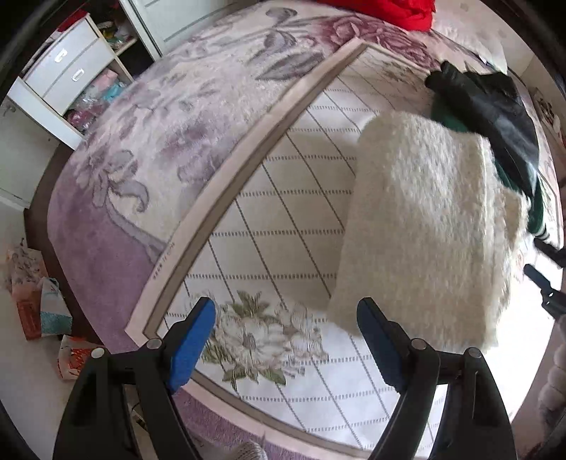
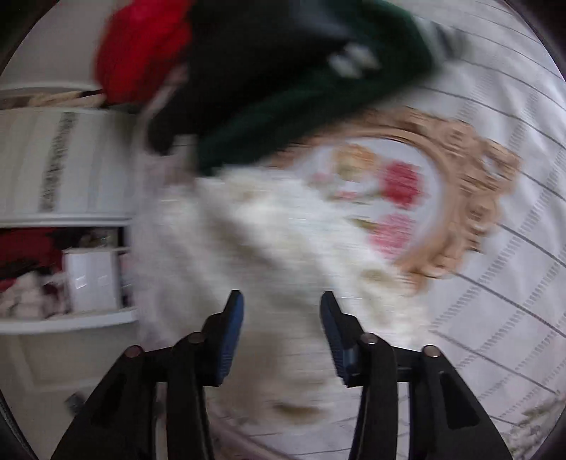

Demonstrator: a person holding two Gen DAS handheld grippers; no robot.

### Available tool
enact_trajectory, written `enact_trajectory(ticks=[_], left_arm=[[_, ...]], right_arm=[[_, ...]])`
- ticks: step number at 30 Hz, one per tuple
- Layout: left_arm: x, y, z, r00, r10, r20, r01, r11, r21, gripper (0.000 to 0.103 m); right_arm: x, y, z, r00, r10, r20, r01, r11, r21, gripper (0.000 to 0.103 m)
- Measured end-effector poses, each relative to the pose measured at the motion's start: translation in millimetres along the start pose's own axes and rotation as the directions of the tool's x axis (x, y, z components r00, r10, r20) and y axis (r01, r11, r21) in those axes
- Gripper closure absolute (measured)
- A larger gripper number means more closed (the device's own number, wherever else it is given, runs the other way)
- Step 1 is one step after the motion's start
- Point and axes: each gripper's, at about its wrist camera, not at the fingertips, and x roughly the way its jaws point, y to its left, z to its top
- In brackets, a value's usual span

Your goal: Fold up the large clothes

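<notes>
A folded cream fluffy garment [image 1: 421,226] lies on the white checked bed cover [image 1: 283,198]. It also shows blurred in the right wrist view [image 2: 276,247]. A dark green and black garment [image 1: 495,116] lies beyond it, also seen in the right wrist view [image 2: 290,88]. My left gripper [image 1: 286,318] is open and empty, just short of the cream garment's near left corner. My right gripper [image 2: 281,308] is open and empty above the cream garment's near edge; its tips [image 1: 544,269] show at the right edge of the left wrist view.
A red garment [image 1: 382,12] lies at the bed's far end, also in the right wrist view [image 2: 141,49]. A purple floral blanket [image 1: 141,141] covers the bed's left side. A white drawer unit [image 1: 60,74] and bags [image 1: 39,300] stand on the floor at left. Shelves [image 2: 63,276] are left of the bed.
</notes>
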Motion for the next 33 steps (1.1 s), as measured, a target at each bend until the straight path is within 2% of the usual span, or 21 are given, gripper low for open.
enact_trajectory(ticks=[1,3,6,7,8,9,10,11,12,15,16,18,20,22,24,26,28,29,31,32,33], left_arm=[[1.7,-1.6,5.3,1.000,0.004,0.019,-0.004,1.000,-0.005,0.022],[9.8,-4.0,15.0,0.999,0.011,0.038,-0.010,1.000,-0.012,0.022],[28.7,-5.0,31.9,0.997,0.038,0.066,-0.037,0.999,-0.022,0.022],[39.8,-6.0,40.4,0.997,0.054,0.063,-0.052,0.998,-0.024,0.022],[46.9,-5.7,46.3,0.996,0.054,0.065,-0.052,0.998,-0.027,0.022],[54.5,-6.1,53.2,0.996,0.057,0.065,-0.055,0.998,-0.028,0.022],[62.3,-6.6,61.1,0.997,0.058,0.056,-0.057,0.998,-0.025,0.022],[66.1,-6.3,66.1,0.997,0.052,0.049,-0.050,0.998,-0.027,0.022],[69.2,-4.8,72.4,0.998,0.033,0.047,-0.032,0.999,-0.035,0.022],[75.2,-5.7,84.5,0.999,0.005,0.044,-0.004,1.000,-0.026,0.022],[77.9,-6.8,87.8,0.999,-0.009,0.037,0.009,1.000,-0.021,0.022],[82.0,-10.1,93.8,0.999,-0.028,0.025,0.028,0.999,-0.018,0.022],[83.9,-15.0,99.3,0.999,-0.044,0.024,0.044,0.999,-0.009,0.022],[84.8,-20.6,105.9,0.997,-0.071,0.027,0.071,0.997,0.006,0.022],[87.2,-27.3,112.2,0.990,-0.141,0.018,0.140,0.990,0.025,0.022],[91.9,-32.5,118.2,0.970,-0.244,-0.008,0.244,0.969,0.031,0.022],[101.5,-41.2,123.8,0.928,-0.367,-0.061,0.369,0.929,0.031,0.022],[109.4,-49.6,125.8,0.906,-0.410,-0.101,0.416,0.908,0.047,0.022],[125.5,-73.8,125.7,0.869,-0.463,-0.173,0.485,0.866,0.119,0.022],[131.8,-82.2,124.5,0.862,-0.467,-0.200,0.497,0.856,0.142,0.022],[138.6,-92.2,122.2,0.841,-0.489,-0.230,0.529,0.832,0.165,0.022]], right_arm=[[5.1,14.1,4.3,0.999,0.040,-0.011,-0.041,0.999,-0.036,0.045],[18.8,35.6,14.4,0.998,0.051,-0.032,-0.054,0.993,-0.103,0.045],[58.6,65.4,32.9,0.998,0.017,-0.065,-0.027,0.987,-0.161,0.044],[76.4,70.9,38.8,0.997,-0.013,-0.080,-0.001,0.985,-0.171,0.035],[98.6,73.4,44.7,0.994,-0.044,-0.096,0.025,0.983,-0.184,0.034],[123.0,72.1,55.6,0.987,-0.102,-0.125,0.073,0.973,-0.218,0.040],[132.0,77.1,57.5,0.983,-0.139,-0.117,0.108,0.964,-0.241,0.086],[134.7,81.3,59.5,0.984,-0.137,-0.111,0.108,0.965,-0.237,0.096],[129.4,82.6,59.4,0.988,-0.087,-0.125,0.061,0.979,-0.193,0.096],[81.5,76.7,50.4,0.999,-0.033,0.002,0.033,0.997,-0.075,0.097],[69.8,68.2,47.6,0.999,-0.029,0.016,0.029,0.999,-0.021,0.097],[62.0,52.4,46.5,0.999,-0.043,-0.003,0.043,0.999,0.031,0.097],[61.1,40.7,46.1,0.995,-0.101,0.000,0.101,0.994,0.028,0.096],[64.2,29.1,53.9,0.986,-0.161,-0.037,0.162,0.987,0.018,0.090],[55.2,19.6,58.3,0.988,-0.144,-0.062,0.147,0.988,0.048,0.083],[31.0,9.7,57.4,0.983,-0.178,-0.034,0.180,0.983,0.045,0.063],[16.9,-3.7,49.6,0.986,-0.168,-0.007,0.168,0.985,0.029,0.006],[16.8,-9.6,44.9,0.984,-0.178,-0.011,0.179,0.984,0.028,0.002],[23.2,-36.5,29.4,0.977,-0.202,-0.065,0.204,0.979,0.025,0.002],[26.1,-46.1,24.6,0.975,-0.203,-0.085,0.207,0.978,0.033,0.002],[34.3,-62.1,18.4,0.977,-0.183,-0.113,0.189,0.981,0.045,0.002]])
